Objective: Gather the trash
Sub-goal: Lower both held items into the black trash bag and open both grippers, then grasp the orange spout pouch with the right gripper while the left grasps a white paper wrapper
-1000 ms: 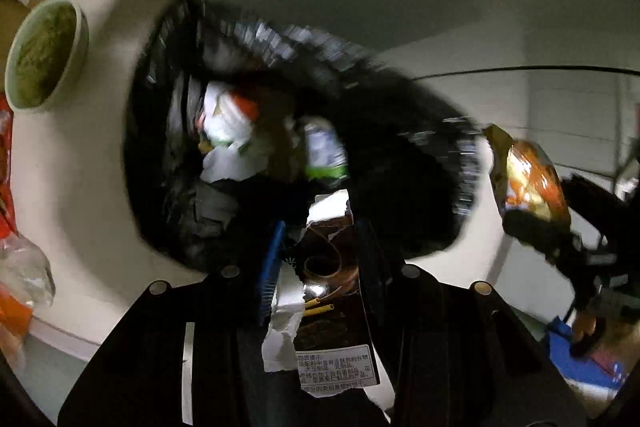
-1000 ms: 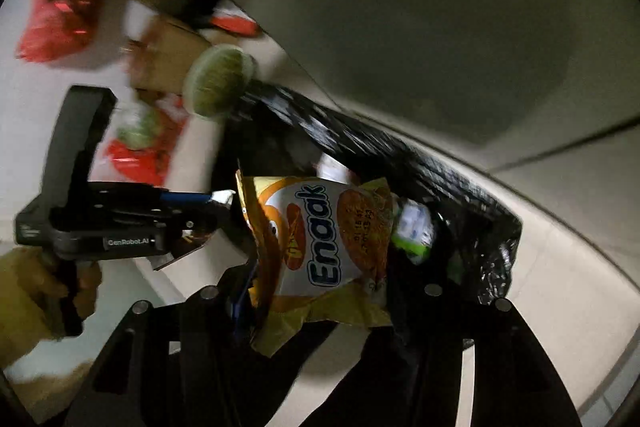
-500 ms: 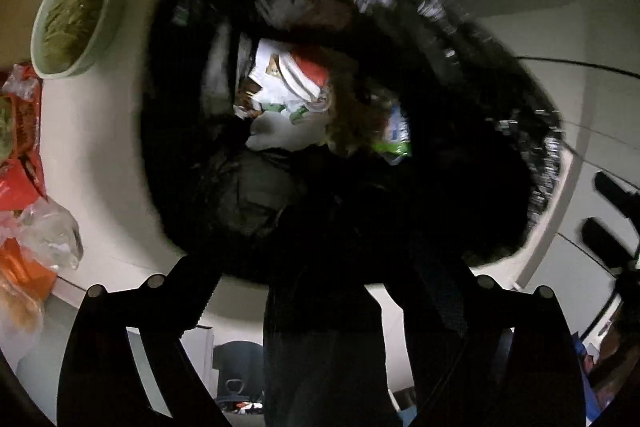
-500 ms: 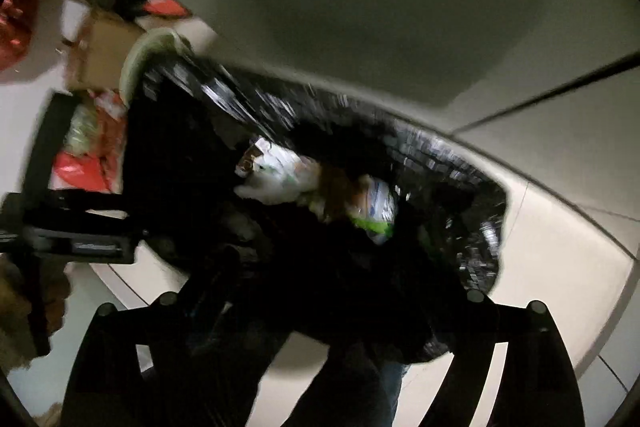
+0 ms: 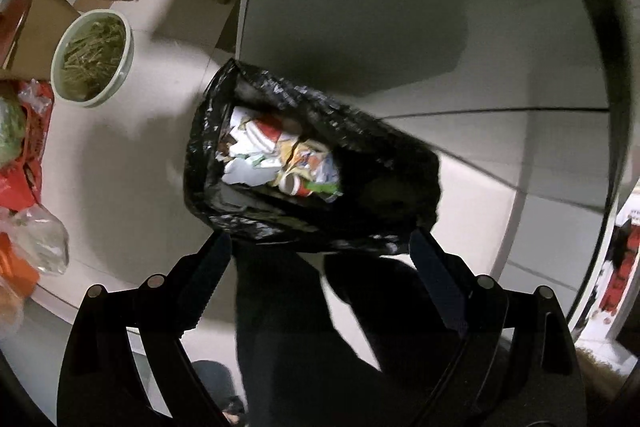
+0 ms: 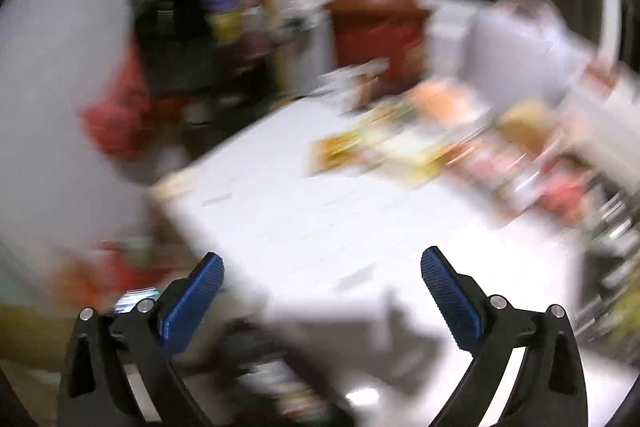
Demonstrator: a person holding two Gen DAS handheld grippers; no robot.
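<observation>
- The left gripper (image 5: 320, 251) is seen with its jaws spread wide and nothing between the pads; it is released.
- The black trash bag (image 5: 312, 163) stands on the pale floor (image 5: 120, 147), just ahead of and below the left gripper's fingertips. Its mouth gapes toward the camera, and crumpled wrappers and paper (image 5: 276, 163) are visible inside.
- The bag mouth's long axis runs across the left wrist view from upper left to lower right, roughly in line with the span of the open jaws.
- A green bowl (image 5: 92, 57) of yellowish strips is noted on the floor to the left of the bag, well apart from it.
- The right gripper (image 6: 322, 279) is also released: its jaws have just been opening further, and no item is seen between the blue pads (image 6: 192, 297).
- The right gripper is pointed at a white worktop (image 6: 312, 227). The view is heavily blurred.
- Loose packets and wrappers (image 6: 392, 143) are made out on the far part of the worktop, ahead and to the right of the right gripper. Individual items cannot be told apart through the blur.
- Judgement: the next pick is likely to be made by the right gripper, it being the one directed at the remaining litter, while the left gripper is the nearer to the bag.
- Judgement: a reach forward and rightward across the worktop would be called for. A steadier view is advised before any one item is chosen.
</observation>
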